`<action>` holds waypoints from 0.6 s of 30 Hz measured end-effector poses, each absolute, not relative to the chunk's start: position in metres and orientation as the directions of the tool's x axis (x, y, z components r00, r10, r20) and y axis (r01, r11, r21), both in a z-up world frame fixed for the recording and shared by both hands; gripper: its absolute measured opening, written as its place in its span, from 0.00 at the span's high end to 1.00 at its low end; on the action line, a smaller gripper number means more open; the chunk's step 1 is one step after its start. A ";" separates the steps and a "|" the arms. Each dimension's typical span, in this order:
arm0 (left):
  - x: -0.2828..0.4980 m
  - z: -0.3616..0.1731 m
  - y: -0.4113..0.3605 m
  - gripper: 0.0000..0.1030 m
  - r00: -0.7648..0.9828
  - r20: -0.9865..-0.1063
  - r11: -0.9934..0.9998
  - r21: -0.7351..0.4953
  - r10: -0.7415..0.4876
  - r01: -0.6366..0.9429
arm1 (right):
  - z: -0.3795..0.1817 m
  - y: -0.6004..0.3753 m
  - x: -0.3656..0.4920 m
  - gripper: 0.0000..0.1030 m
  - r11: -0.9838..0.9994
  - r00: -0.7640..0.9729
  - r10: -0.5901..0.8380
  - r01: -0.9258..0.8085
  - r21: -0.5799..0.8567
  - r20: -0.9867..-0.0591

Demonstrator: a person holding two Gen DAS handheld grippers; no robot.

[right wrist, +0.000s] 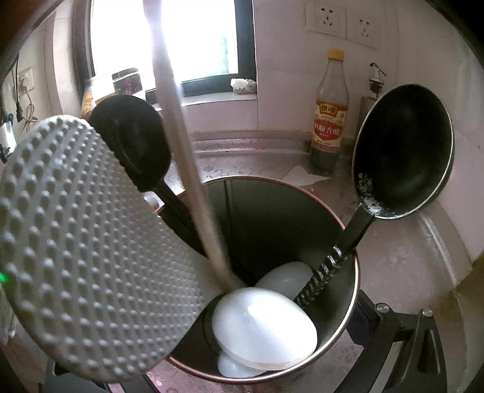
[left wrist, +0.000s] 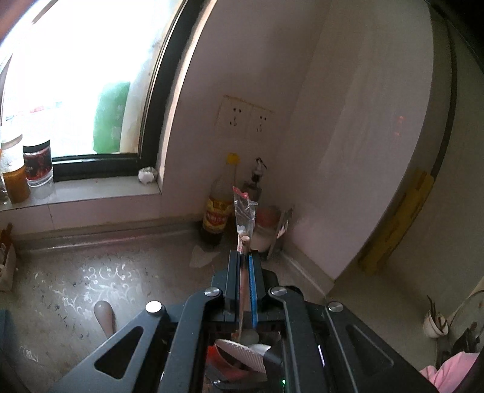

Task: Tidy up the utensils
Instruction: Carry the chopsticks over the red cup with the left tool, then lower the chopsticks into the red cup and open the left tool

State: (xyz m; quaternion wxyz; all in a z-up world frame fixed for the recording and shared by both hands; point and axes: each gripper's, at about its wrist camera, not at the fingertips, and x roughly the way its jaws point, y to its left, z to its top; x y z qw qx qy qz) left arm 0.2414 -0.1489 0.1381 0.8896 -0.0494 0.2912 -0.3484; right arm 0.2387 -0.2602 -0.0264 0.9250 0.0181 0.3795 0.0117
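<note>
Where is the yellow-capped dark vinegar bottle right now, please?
In the right wrist view, the vinegar bottle stands upper right on the counter against the wall, below the wall sockets.

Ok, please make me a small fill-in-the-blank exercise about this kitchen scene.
The vinegar bottle has a ___ cap. Both ladles in the metal holder are ___. The left claw is ___ on a thin pale handle.
Missing words: yellow, black, shut.
</note>
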 end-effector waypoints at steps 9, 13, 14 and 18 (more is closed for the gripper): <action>0.243 0.127 -0.159 0.95 0.540 -0.541 0.744 -0.279 -0.644 0.607 | -0.027 -0.261 0.240 0.00 0.999 0.710 0.037 -0.008 0.045 -0.703; 0.243 0.126 -0.165 0.95 0.523 -0.555 0.736 -0.272 -0.647 0.621 | -0.027 -0.261 0.240 0.00 0.999 0.710 0.037 -0.008 0.045 -0.703; 0.242 0.126 -0.166 0.95 0.519 -0.559 0.734 -0.268 -0.646 0.624 | -0.027 -0.261 0.240 0.00 0.999 0.710 0.037 -0.008 0.044 -0.703; 0.241 0.125 -0.168 0.95 0.507 -0.578 0.733 -0.259 -0.639 0.629 | -0.027 -0.260 0.240 0.00 0.999 0.711 0.036 -0.008 0.043 -0.703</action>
